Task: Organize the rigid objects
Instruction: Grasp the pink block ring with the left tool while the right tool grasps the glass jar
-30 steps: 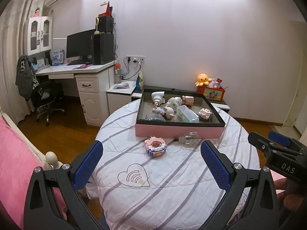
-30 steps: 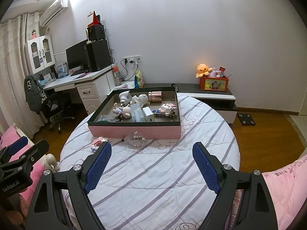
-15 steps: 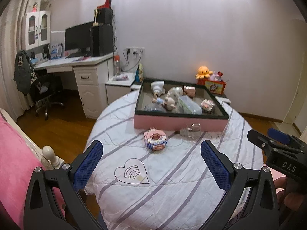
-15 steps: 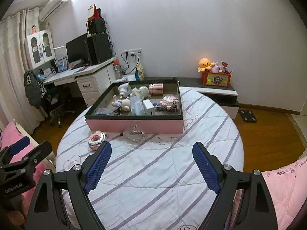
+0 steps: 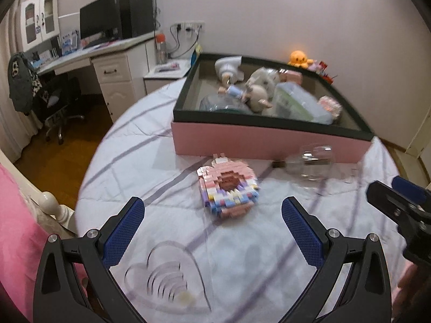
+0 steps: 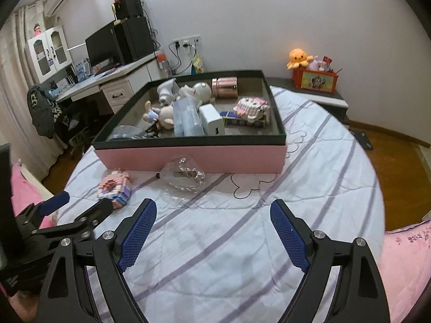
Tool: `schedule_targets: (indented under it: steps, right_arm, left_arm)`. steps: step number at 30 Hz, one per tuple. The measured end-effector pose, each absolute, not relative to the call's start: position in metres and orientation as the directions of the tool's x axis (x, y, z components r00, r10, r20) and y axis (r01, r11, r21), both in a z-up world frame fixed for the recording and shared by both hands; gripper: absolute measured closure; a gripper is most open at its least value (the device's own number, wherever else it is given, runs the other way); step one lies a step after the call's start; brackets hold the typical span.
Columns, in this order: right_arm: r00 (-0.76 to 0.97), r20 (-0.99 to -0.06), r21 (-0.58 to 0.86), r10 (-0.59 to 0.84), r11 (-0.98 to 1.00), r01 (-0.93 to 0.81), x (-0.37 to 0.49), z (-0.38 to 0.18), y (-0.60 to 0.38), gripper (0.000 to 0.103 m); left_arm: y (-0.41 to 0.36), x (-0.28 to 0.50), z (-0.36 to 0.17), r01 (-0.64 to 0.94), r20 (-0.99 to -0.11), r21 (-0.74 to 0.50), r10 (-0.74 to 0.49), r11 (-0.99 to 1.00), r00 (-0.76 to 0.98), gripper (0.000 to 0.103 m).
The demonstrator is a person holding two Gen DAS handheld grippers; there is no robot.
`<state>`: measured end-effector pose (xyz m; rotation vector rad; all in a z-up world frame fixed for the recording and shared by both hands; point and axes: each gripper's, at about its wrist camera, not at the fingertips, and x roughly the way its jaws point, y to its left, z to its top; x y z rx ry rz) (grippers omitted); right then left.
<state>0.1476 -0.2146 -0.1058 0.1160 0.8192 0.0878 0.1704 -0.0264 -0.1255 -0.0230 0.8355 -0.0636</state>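
A pink block-built toy [image 5: 228, 190] lies on the striped round table [image 5: 134, 167], just ahead of my open, empty left gripper [image 5: 211, 222]. It also shows in the right wrist view [image 6: 114, 188]. A clear glass bottle [image 6: 184, 175] lies on its side against the pink tray [image 6: 188, 156], ahead of my open, empty right gripper [image 6: 212, 224]. The bottle shows in the left wrist view [image 5: 309, 164] too. The pink tray [image 5: 269, 140] with a dark rim holds several toys, a pink tin and small boxes.
A white desk [image 6: 113, 86] with a monitor and a chair stands at the left. A low cabinet with an orange plush [image 6: 297, 58] stands behind the table. Pink bedding [image 5: 16, 228] lies at the left and near right. Wooden floor surrounds the table.
Both grippers have moved forward and lower toward the table. The block toy and the glass bottle now appear larger and closer. Both stay open.
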Motion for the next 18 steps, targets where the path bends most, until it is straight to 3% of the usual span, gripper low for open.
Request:
schedule_targets:
  steps: [5, 8, 9, 10, 18]
  right_arm:
    - [0.647, -0.749, 0.149, 0.142, 0.988, -0.045, 0.174, -0.121, -0.207, 0.015]
    - [0.631, -0.758, 0.164, 0.166, 0.985, -0.061, 0.188, -0.129, -0.199, 0.015]
    - [0.624, -0.761, 0.173, 0.176, 0.983, -0.065, 0.193, -0.132, -0.195, 0.015]
    - [0.62, -0.764, 0.178, 0.181, 0.982, -0.068, 0.196, -0.134, -0.194, 0.015]
    - [0.595, -0.778, 0.215, 0.203, 0.975, -0.051, 0.222, -0.153, -0.183, 0.015]
  left_arm:
    - [-0.02, 0.201, -0.149, 0.033, -0.787, -0.088, -0.09, 0.996, 0.61, 0.007]
    - [-0.019, 0.205, -0.148, 0.048, -0.776, -0.098, -0.106, 0.994, 0.621, 0.025]
    - [-0.018, 0.206, -0.148, 0.052, -0.776, -0.097, -0.109, 0.994, 0.622, 0.036]
    - [-0.017, 0.206, -0.147, 0.06, -0.773, -0.098, -0.114, 0.993, 0.625, 0.04]
    - [-0.007, 0.197, -0.144, 0.074, -0.757, -0.131, -0.148, 0.989, 0.636, 0.04]
